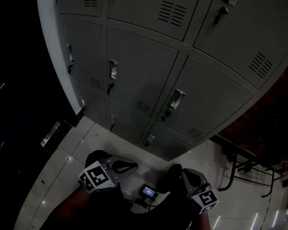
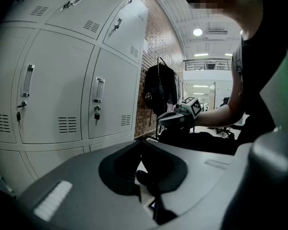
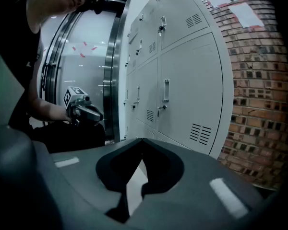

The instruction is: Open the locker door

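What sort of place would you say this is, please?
Most likely a locker area in a workplace or public building: a bank of grey metal lockers with keys in the locks, a brick wall beside it, and a dark garment hanging nearby.

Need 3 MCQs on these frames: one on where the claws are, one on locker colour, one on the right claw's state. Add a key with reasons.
1. Where are the left claw and right claw relative to the lockers?
A. On a door handle
B. Inside an open locker
C. Held low, apart from the lockers

2. What colour are the lockers?
A. Red
B. Light grey
C. Green

3. What state is the right claw in?
A. Shut, empty
B. Wide open
C. Shut on a key

Key:
1 C: the head view shows both low over the floor, touching no door.
2 B: both gripper views show pale grey doors.
3 A: the right gripper view shows the jaws meeting with nothing between them.
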A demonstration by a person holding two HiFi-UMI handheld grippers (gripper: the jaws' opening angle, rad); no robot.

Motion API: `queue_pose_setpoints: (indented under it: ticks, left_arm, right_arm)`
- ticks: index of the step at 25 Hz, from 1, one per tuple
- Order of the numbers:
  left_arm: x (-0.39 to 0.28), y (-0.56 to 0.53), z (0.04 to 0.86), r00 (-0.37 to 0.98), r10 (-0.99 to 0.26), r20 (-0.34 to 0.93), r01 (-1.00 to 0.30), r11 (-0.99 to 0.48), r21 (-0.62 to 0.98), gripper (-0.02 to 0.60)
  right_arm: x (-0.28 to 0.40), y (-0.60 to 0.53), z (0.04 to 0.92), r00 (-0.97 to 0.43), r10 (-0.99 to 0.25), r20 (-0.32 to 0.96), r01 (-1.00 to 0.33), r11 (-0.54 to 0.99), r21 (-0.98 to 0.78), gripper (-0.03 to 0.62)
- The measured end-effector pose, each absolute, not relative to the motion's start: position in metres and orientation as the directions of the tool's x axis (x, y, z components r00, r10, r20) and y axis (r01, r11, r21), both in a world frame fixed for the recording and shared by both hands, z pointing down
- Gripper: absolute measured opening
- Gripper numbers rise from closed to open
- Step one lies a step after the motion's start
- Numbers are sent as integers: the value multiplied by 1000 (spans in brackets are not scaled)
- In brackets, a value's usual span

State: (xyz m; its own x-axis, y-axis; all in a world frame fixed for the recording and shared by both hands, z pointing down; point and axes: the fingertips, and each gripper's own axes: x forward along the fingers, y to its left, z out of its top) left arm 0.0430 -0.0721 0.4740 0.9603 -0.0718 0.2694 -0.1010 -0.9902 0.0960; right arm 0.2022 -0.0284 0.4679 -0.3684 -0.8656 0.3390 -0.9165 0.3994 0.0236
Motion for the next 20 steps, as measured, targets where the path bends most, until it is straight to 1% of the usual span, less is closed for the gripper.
queue_pose_setpoints:
  ticks: [4, 6, 9, 11, 16, 17, 18, 20]
  left_arm:
    - [42, -73, 473, 960, -68, 270, -96, -991, 92, 11]
    - [41, -73, 472, 961, -66, 269, -94, -991, 91, 11]
    - [40, -73, 472, 962, -66, 265, -93, -991, 91, 11]
    - [40, -73, 472, 963, -67, 262, -94, -991, 92, 11]
    - [38, -74, 471, 963, -69, 259, -97, -991, 94, 11]
    - [38, -74, 471, 963, -69, 260, -96, -991, 93, 11]
    - [38, -74, 471, 963, -69, 260, -96, -991, 93, 11]
    - [38, -74, 471, 963, -70, 261, -97, -991, 92, 11]
  right_arm:
    - [193, -47, 480, -335, -854, 397, -915, 396, 80, 2]
    - [182, -55, 484, -346, -841, 416, -901, 422, 105, 3]
    - [161, -70, 477, -402, -828, 391, -869, 479, 120, 3]
    - [157, -83, 475, -402, -828, 390, -865, 483, 134, 3]
    - [167, -130, 472, -326, -860, 394, -886, 423, 190, 10]
    - [168, -141, 470, -303, -865, 400, -884, 412, 221, 48]
    - [170, -152, 469, -272, -870, 411, -877, 400, 266, 61]
    - [176, -176, 468, -171, -882, 440, -839, 364, 405, 60]
